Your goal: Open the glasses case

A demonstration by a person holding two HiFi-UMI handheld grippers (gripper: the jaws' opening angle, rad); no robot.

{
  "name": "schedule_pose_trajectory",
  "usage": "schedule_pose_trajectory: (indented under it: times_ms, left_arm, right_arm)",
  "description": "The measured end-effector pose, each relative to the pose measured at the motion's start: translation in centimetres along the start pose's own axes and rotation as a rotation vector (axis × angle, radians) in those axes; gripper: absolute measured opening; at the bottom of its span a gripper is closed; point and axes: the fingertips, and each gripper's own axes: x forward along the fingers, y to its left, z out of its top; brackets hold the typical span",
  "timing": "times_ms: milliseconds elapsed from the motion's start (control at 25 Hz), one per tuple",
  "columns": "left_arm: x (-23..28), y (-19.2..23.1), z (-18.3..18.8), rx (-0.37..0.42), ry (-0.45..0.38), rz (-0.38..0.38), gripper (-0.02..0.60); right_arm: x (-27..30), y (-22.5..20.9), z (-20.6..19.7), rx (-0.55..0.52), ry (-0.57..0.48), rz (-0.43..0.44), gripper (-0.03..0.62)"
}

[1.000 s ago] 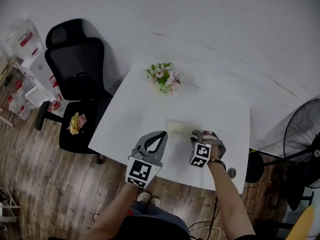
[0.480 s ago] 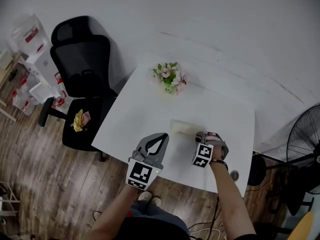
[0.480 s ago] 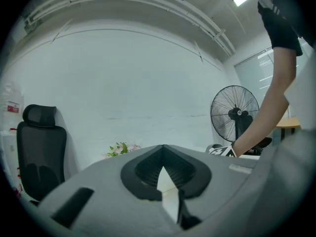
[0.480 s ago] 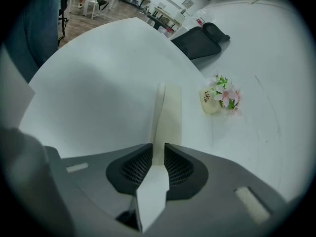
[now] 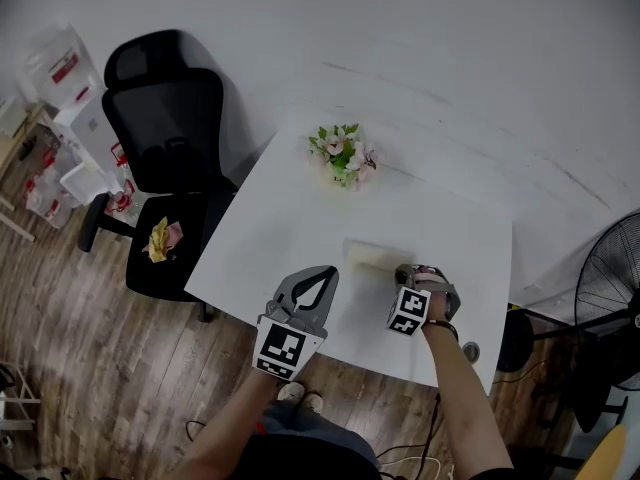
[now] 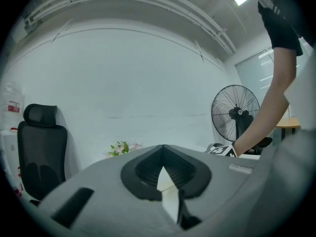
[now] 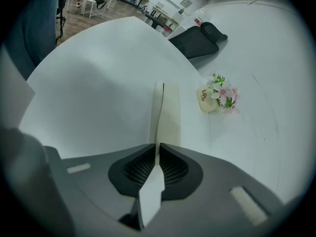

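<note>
Cream-coloured glasses case [image 5: 375, 256] lies flat on the white bench [image 5: 290, 218], right of centre, with its lid down. Nothing of its contents shows.

Step in hand: taking hold of the case. The right hand-held gripper [image 5: 403, 274] angles down onto the near end of the case, and its jaws have just been closing. Only a narrow slit is left between them, with the thin edge of the case in it, so the pads appear to pinch that edge. The left hand-held gripper [image 5: 325, 273] hangs level near the case's left side, jaws together on nothing.

Next move, as I judge it: steady the body with the left tool, then lift the pinched edge so that the lid hinges up without the case sliding.

The small pot [image 5: 343, 155] near the far edge holds pink flowers.
</note>
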Motion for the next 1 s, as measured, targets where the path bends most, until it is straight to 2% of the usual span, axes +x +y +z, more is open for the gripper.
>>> schedule_pose_trajectory:
  times_ms: [560, 1000]
  left_arm:
    - [-0.5, 0.6, -0.1, -0.009, 0.002, 0.013, 0.008]
    - [-1.1, 1.4, -1.1, -0.015, 0.029, 0.034, 0.008]
  right_arm:
    - [-0.4, -4.5, -0.4, 0.034, -0.010, -0.068, 0.011]
    - [1.7, -7.8, -0.7, 0.065, 0.006, -0.064, 0.002]
